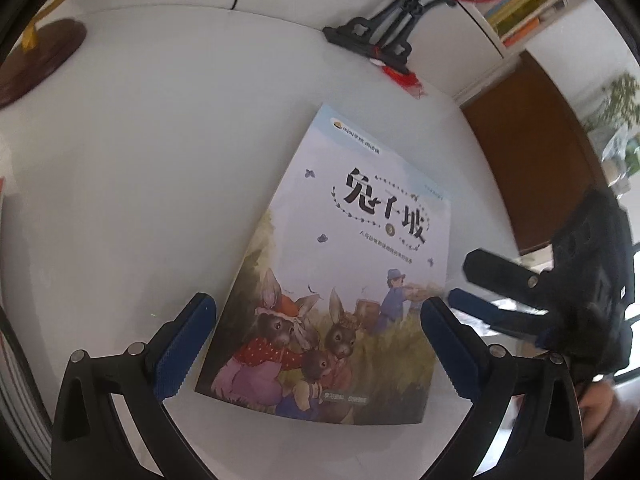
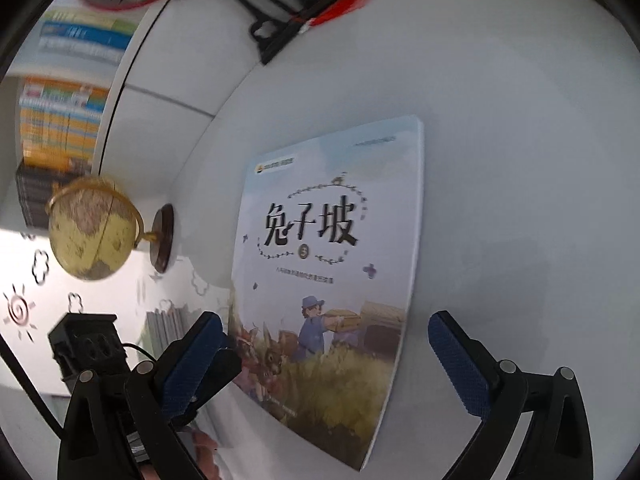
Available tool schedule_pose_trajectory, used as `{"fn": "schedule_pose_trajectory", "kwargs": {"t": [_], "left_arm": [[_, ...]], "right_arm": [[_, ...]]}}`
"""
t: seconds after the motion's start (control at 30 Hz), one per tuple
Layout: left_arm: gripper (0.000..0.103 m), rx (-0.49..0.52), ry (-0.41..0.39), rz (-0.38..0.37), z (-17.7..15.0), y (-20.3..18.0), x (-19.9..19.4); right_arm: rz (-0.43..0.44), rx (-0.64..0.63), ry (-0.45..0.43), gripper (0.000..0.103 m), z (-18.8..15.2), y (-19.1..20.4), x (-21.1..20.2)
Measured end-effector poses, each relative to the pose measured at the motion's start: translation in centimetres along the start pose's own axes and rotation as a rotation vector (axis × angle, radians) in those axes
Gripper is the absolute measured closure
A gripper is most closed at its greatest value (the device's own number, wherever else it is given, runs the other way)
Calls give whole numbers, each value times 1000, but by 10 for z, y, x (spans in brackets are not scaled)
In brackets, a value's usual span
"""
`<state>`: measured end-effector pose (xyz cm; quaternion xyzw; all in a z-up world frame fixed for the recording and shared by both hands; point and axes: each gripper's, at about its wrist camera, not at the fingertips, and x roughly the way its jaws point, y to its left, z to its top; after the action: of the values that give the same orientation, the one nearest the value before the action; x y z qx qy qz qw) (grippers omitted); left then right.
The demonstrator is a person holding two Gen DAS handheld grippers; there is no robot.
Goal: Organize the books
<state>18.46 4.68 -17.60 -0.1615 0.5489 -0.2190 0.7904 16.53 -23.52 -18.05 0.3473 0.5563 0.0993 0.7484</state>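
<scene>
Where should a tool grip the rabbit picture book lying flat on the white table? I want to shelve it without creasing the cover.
Grip the rabbit picture book at its thick bound edge, on its right in the right wrist view. It lies flat on the white table, so come in low from that side, one finger sliding beneath.

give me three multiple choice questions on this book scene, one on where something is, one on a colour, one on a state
1. Where does the rabbit picture book lie?
A. flat on the white table
B. upright on a shelf
C. on the floor

2. What colour are the pads on the left gripper?
A. red
B. blue
C. yellow

3. How do the left gripper's jaws stand?
A. shut on the book
B. shut on nothing
C. open, astride the book

Answers: 1 A, its cover faces up on the tabletop. 2 B, both pads show blue. 3 C, the pads stand wide on either side of the cover.
</scene>
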Motion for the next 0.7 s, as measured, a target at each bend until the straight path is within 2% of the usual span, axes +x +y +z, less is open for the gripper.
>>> {"fn": "schedule_pose_trajectory", "kwargs": {"t": [0.07,0.17,0.27,0.37,0.47,0.53,0.63,0.67,0.7], "left_arm": [[1,-30,3,-12,4,5,-1],[1,-37,-7,39,11,13,-4],[1,-74,-14,-19,21,33,-10],[1,-121,-34,46,35,48,-14],[2,-112,-7,76,43,47,-10],[2,-41,37,79,45,33,0],[2,91,65,128,35,10,12],[4,115,78,102,31,3,15],[6,136,106,40,27,-6,18]], "right_arm": [[20,-22,-18,0,-2,4,4],[70,-45,-56,0,-5,2,5],[125,-32,-73,0,-6,-3,4],[196,-1,-71,0,-5,-15,1],[261,38,-76,0,-4,-25,-1],[278,51,-81,0,-4,-25,1],[268,60,-95,0,-7,-22,0],[265,60,-94,0,-9,-20,0],[270,57,-92,0,-11,-19,1]]}}
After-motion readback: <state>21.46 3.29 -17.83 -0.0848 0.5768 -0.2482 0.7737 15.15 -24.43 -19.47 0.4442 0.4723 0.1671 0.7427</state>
